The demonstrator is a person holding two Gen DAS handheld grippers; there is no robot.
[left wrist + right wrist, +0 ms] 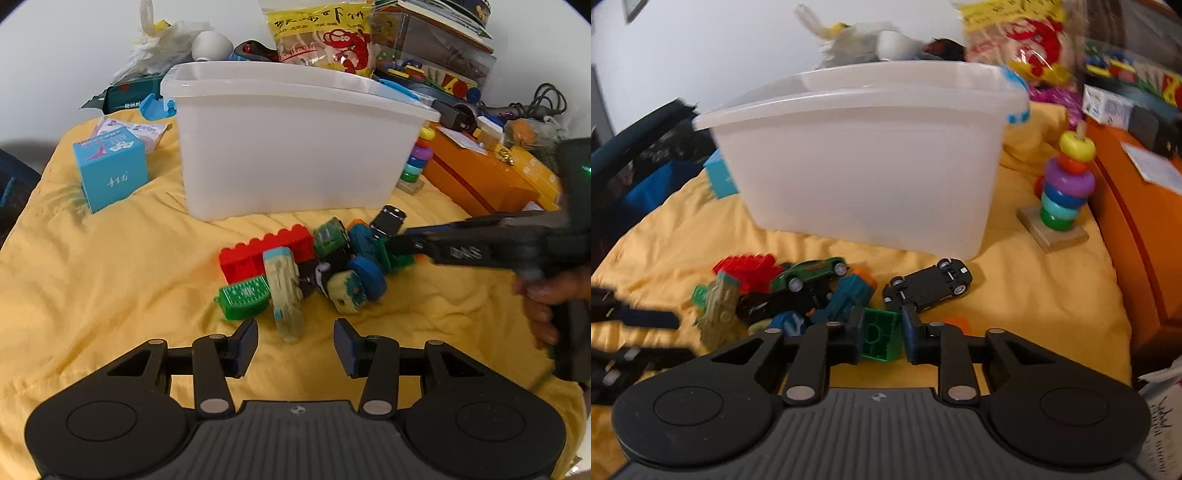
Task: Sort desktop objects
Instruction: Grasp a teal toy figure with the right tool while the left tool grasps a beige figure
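Toys lie in a small heap on a yellow cloth (110, 295) that covers the table, just in front of a translucent white bin (291, 147). In the heap, the left wrist view shows a red brick (258, 251), a green flat piece (245, 297) touching its near side, a pale tilted toy vehicle (284, 291) with a light blue end, and several blue and green toy cars packed against one another. The right wrist view shows a black toy car (929, 286) lying upside down, wheels up, a little apart from the heap on its right side, and a green toy car (812, 275) resting on top of the pile.

The right tongs (879, 338) reach into the heap's right edge and their blue pads sit on either side of a green block (881, 338), pinching it. The left tongs (295, 345) hover low over the cloth just short of the heap, spread apart with nothing between the pads. A hand (546, 302) grips the handle of the right tool.

To the bin's left stands a light blue box (110, 171). To its right is a ring stacker (1065, 184) on a wooden base, beside an orange box (487, 177). Behind the bin a yellow snack bag (325, 33) stands among clutter.
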